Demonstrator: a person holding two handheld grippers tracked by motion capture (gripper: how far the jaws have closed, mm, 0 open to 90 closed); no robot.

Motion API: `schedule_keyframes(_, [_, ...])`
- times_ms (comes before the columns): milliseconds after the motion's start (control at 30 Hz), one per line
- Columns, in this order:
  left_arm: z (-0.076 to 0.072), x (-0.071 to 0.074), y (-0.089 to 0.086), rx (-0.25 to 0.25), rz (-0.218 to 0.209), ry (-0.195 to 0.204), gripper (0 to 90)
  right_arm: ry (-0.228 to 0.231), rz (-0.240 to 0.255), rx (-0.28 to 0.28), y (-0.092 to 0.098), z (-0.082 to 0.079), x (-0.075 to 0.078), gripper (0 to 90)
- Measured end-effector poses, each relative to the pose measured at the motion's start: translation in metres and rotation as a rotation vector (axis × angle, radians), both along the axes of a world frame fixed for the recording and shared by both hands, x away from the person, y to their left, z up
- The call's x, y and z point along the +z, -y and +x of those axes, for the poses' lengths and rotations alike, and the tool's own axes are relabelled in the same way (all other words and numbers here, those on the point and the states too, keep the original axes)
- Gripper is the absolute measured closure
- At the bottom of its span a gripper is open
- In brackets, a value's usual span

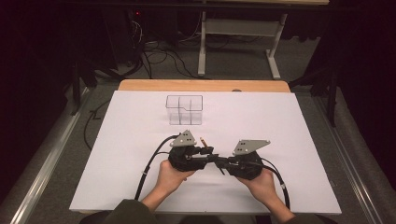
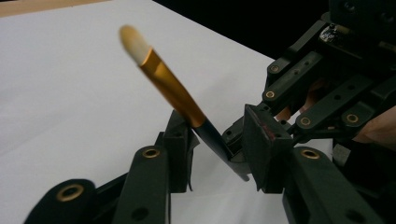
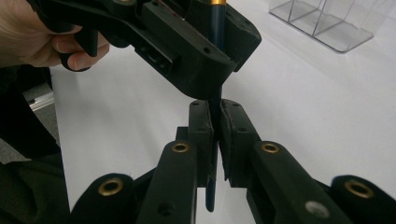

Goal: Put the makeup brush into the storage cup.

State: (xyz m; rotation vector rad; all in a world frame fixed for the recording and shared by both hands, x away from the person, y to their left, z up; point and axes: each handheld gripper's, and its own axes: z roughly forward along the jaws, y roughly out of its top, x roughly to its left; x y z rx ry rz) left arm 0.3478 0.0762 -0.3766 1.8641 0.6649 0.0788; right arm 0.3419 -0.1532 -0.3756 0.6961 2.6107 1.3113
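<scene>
A paintbrush (image 2: 173, 88) with a dark blue handle, gold ferrule and pale bristles is held above the white sheet. My right gripper (image 3: 214, 121) is shut on the lower handle (image 3: 215, 95), the pads pressed flat on both sides. My left gripper (image 2: 219, 140) faces it from the other side, its jaws either side of the handle just below the ferrule. The handle lies near one pad while the other pad stands apart from it. In the high view both grippers meet tip to tip near the table's front, with the brush tip (image 1: 204, 141) sticking out behind them.
A clear plastic organiser (image 1: 184, 109) with several compartments stands toward the back of the white sheet (image 1: 280, 121); its corner also appears in the right gripper view as the organiser (image 3: 322, 23). Cables trail from both grippers toward the front edge.
</scene>
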Motion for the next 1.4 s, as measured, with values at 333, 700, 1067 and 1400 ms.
schedule_keyframes(333, [-0.0006,0.0001,0.0011,-0.021,0.000,-0.008,80.7,0.004,-0.004,0.006,-0.0015,-0.0004,-0.0005,85.5])
schedule_keyframes(700, [-0.0014,0.0022,0.0008,-0.039,0.019,0.013,82.6,-0.005,0.006,0.014,-0.0019,-0.0007,-0.0007,85.1])
schedule_keyframes(1067, [-0.0020,0.0033,0.0011,-0.040,0.025,0.013,82.7,-0.012,0.016,0.014,-0.0020,-0.0003,-0.0017,79.8])
schedule_keyframes(1400, [-0.0015,0.0068,-0.0054,-0.026,0.010,0.021,82.6,-0.049,0.062,-0.004,0.0059,0.0021,-0.0003,59.1])
